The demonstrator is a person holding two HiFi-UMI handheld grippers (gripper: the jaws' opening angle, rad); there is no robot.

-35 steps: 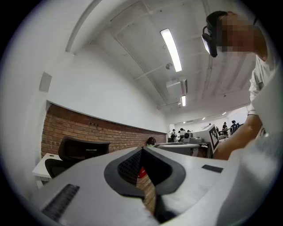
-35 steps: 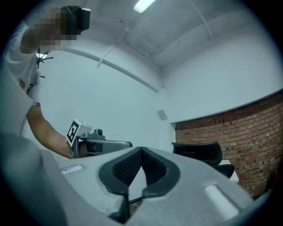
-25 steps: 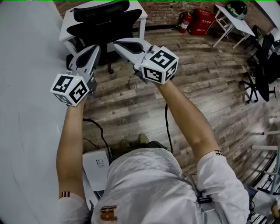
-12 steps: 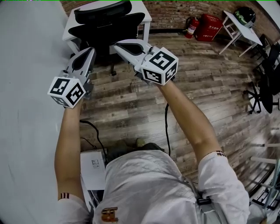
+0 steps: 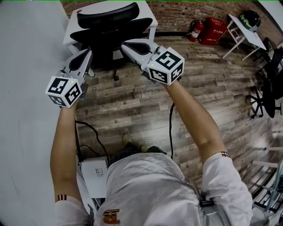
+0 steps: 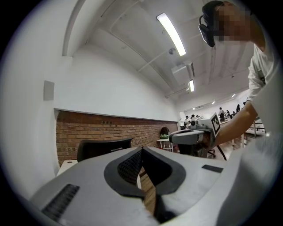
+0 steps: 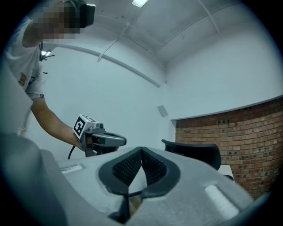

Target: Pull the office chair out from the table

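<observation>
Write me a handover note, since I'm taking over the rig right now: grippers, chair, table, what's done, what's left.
Left gripper: shut, empty.
Right gripper: shut, empty. Both point toward the chair and neither grips it.
Office chair: tucked against the white table, in front of the brick wall.
Done: nothing pulled out yet.
Left: probably open the jaws, take the backrest, and draw the chair out.

Floor: grey-brown wood planks are laid across the room.
Far wall: a brick wall is seen, with white plaster above it in the gripper views.
Left side: a plain white wall is shown.
Light: long ceiling lights are lit.
By the brick: a fire extinguisher and a red box are set side by side.
Right side: a dark helmet is borne by a white side table; dark chairs are parked nearby.
</observation>
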